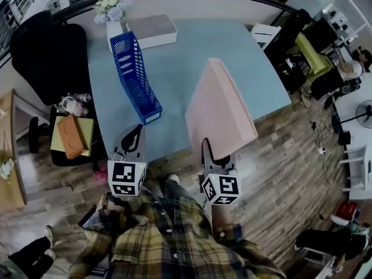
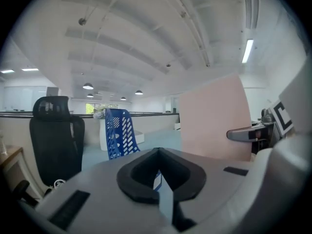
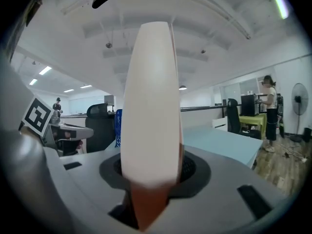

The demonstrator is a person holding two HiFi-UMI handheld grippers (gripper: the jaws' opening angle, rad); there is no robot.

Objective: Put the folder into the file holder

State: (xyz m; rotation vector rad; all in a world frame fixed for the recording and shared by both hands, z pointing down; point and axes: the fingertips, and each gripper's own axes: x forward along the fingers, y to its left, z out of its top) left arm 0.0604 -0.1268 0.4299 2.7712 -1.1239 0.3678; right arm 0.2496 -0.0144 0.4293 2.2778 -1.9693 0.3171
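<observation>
A pink folder (image 1: pixel 218 106) is held up, tilted, over the near right part of the blue-grey table (image 1: pixel 244 57); my right gripper (image 1: pixel 208 153) is shut on its near lower edge. In the right gripper view the folder (image 3: pixel 151 106) stands edge-on between the jaws of that gripper (image 3: pixel 148 189). The blue slotted file holder (image 1: pixel 135 80) lies along the table's left side, its open end toward me, apart from the folder. My left gripper (image 1: pixel 133 133) hovers at the table's near edge just before the holder, shut and empty. The left gripper view shows the holder (image 2: pixel 119 133) ahead and the folder (image 2: pixel 214 116) to the right.
A white box (image 1: pixel 152 31) and a vase of flowers (image 1: pixel 112 10) stand at the table's far left. A black office chair (image 1: pixel 49 51) is left of the table, with an orange bag (image 1: pixel 71 135) on a low seat. A person (image 1: pixel 349 68) stands far right.
</observation>
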